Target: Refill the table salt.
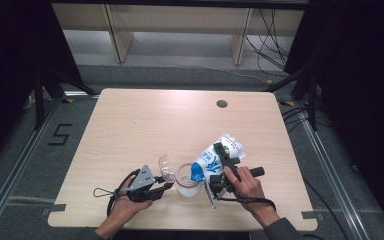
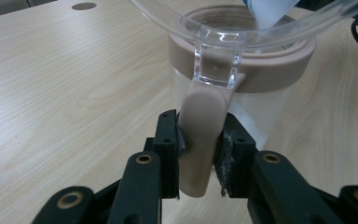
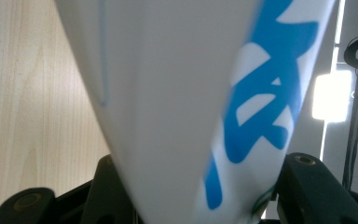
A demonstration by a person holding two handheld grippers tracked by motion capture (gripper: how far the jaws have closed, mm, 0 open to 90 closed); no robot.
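A clear jar (image 1: 187,181) with a beige rim stands upright near the table's front edge, lid (image 1: 166,166) flipped open. A white-and-blue pouch (image 1: 215,159) tilts over its mouth.

The high view looks forward and down from above the tabletop's (image 1: 130,125) near edge, taking in the whole top. The left gripper view sits low and very near the jar (image 2: 242,70), facing the far edge. The right gripper view presses against the pouch (image 3: 177,93). All share the near-middle tabletop.
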